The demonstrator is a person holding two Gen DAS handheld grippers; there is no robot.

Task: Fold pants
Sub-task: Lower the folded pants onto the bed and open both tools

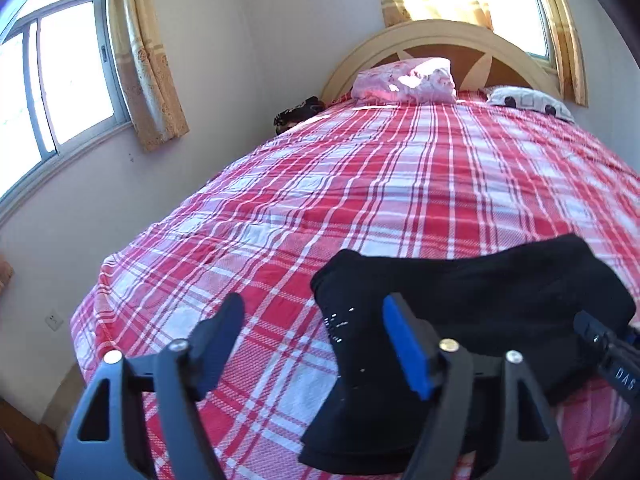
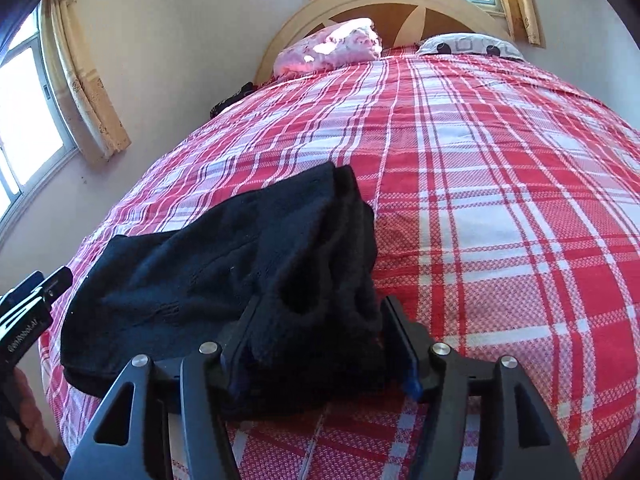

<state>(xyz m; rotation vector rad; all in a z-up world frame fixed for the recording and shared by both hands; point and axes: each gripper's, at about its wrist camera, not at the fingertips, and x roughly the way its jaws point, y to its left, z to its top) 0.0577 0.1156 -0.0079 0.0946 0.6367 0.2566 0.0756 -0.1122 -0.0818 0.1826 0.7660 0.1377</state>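
On the near end of the bed, the black pants (image 2: 224, 280) are lying in a bunched, partly folded heap across the red-and-white plaid bedspread (image 2: 500, 200). Down low in the right wrist view, the right gripper (image 2: 320, 344) is sitting with a thick wad of the dark fabric packed between its fingers, the jaws clamping onto that bundle. The cloth is rising in a hump just ahead of the fingertips and spreading away to the left.

Over in the left wrist view, the left gripper (image 1: 312, 340) is hovering with its jaws spread wide apart, plaid showing plainly between them. Its blue-padded finger (image 1: 406, 350) is lying over the edge of the pants (image 1: 460, 300), while the other finger (image 1: 220, 336) is standing over bare bedspread (image 1: 360, 180); nothing is being pinched there. The other tool (image 1: 608, 344) is peeking in at the right edge, beside the garment.

Farther back, a pink pillow (image 1: 406, 80) and a patterned grey pillow (image 1: 528, 100) are resting against the curved headboard (image 1: 440, 36), with curtains (image 1: 148, 64) hanging beside a window (image 1: 52, 80).
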